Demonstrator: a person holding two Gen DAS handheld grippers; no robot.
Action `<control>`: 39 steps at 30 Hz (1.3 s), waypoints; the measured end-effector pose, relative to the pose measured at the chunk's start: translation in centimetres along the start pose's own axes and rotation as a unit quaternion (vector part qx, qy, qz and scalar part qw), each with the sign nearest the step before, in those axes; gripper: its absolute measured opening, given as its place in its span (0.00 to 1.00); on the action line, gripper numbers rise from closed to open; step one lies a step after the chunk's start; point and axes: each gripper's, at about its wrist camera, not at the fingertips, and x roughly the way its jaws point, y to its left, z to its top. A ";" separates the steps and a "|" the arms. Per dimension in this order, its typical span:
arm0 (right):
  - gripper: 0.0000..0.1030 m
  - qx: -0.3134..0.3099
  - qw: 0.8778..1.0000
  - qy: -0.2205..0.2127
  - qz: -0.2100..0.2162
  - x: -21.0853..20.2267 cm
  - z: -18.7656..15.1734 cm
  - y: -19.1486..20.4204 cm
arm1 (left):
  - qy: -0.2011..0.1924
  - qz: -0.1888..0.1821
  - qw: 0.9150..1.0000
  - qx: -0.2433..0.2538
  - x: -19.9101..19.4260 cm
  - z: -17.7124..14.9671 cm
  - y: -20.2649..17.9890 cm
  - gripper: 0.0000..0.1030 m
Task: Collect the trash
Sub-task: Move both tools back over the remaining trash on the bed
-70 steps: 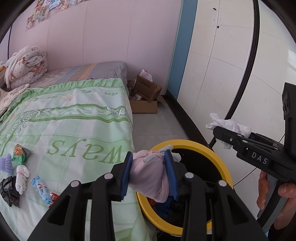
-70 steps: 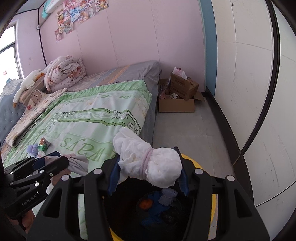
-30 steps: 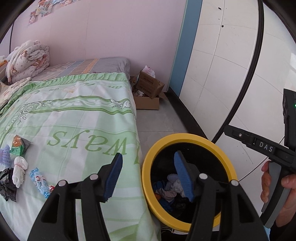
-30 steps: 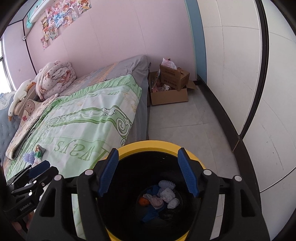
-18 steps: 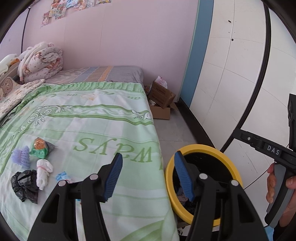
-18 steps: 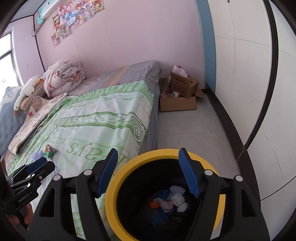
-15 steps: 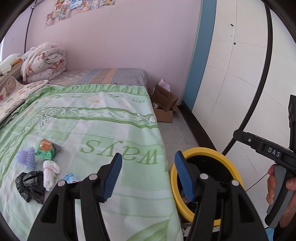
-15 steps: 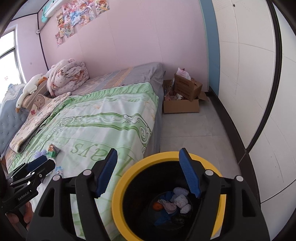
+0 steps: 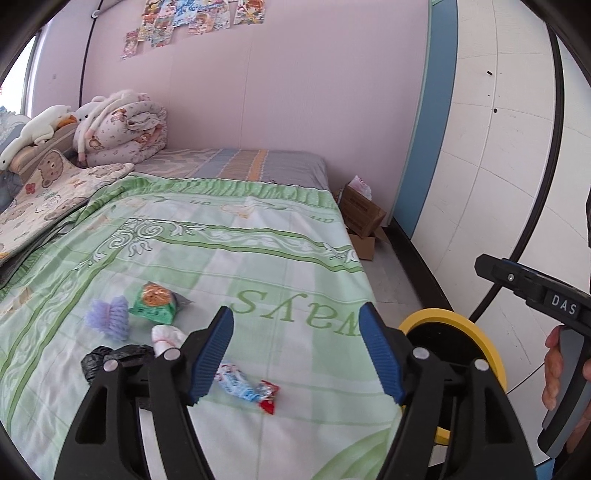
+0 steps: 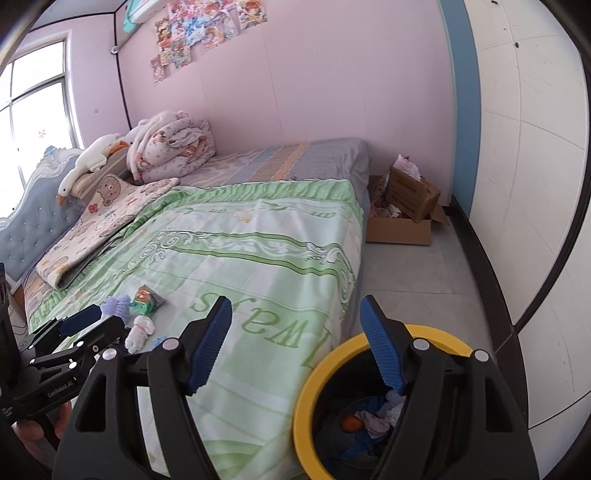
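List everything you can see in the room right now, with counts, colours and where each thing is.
bin: 1, yellow rim, floor beside bed, trash inside
snack packet: 1, green, on bedspread
purple fluffy piece: 1, left of packet
white wad: 1, below packet
black bag: 1, nearest edge
candy wrapper: 1, blue-red, between left fingers
bedspread: 1, green
cardboard box: 1, brown, floor by wall
left gripper: open, over bed
right gripper: open, above bin

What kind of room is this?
Most likely a child's bedroom: a bed with a green quilt, a goose plush toy by the headboard, and cartoon posters on the pink wall.
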 end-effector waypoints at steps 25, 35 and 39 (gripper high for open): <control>0.67 -0.080 0.993 0.046 0.071 5.6 -2.0 13.1 | 0.022 0.105 0.993 -0.055 -0.4 -2.4 13.3 0.68; 0.67 -0.108 0.987 0.078 0.091 9.3 -4.1 16.6 | 0.047 0.125 0.987 -0.085 1.1 -4.6 17.2 0.68; 0.67 -0.119 0.984 0.090 0.099 10.9 -4.9 18.0 | 0.056 0.127 0.986 -0.096 1.8 -5.2 18.3 0.68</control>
